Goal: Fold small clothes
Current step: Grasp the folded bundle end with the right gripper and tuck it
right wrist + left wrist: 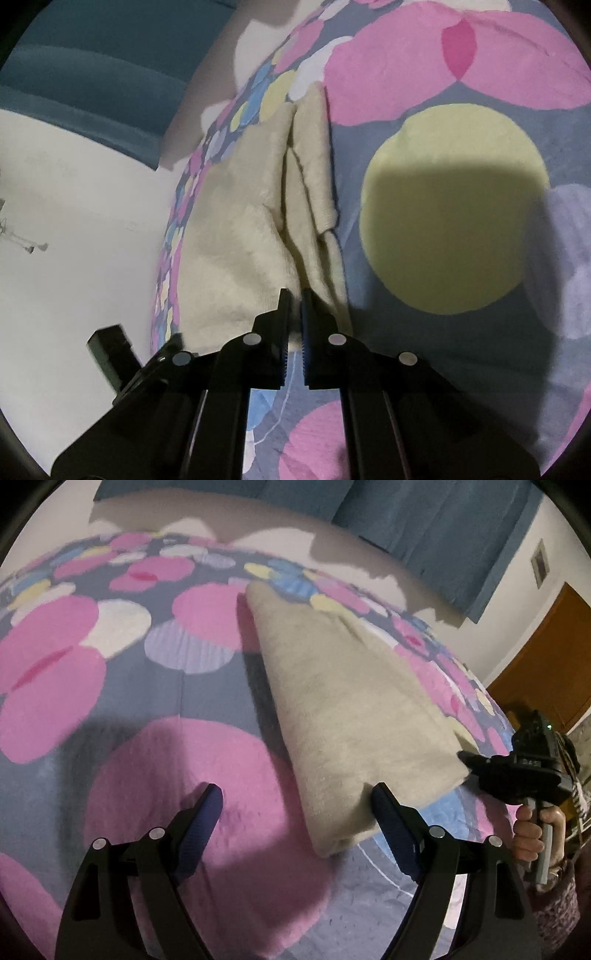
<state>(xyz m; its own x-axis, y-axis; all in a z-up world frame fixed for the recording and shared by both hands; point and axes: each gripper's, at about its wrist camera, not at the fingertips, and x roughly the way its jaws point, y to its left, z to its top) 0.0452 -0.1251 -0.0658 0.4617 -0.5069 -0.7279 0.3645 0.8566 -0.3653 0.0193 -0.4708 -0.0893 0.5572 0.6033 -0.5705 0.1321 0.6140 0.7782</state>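
A cream knitted garment lies folded lengthwise on the flowered bedspread. In the right wrist view the cream garment shows its folded layers running away from me. My right gripper is shut on the garment's near edge, with cloth pinched between the pads. The left wrist view shows this right gripper at the garment's right corner, held by a hand. My left gripper stands wide open over the garment's other near corner. Its right finger is at the cloth's edge and its left finger over bare bedspread.
The bedspread has large pink, yellow and blue patches. Its edge runs along a white wall. A blue curtain hangs behind the bed, and a brown wooden door stands at the far right.
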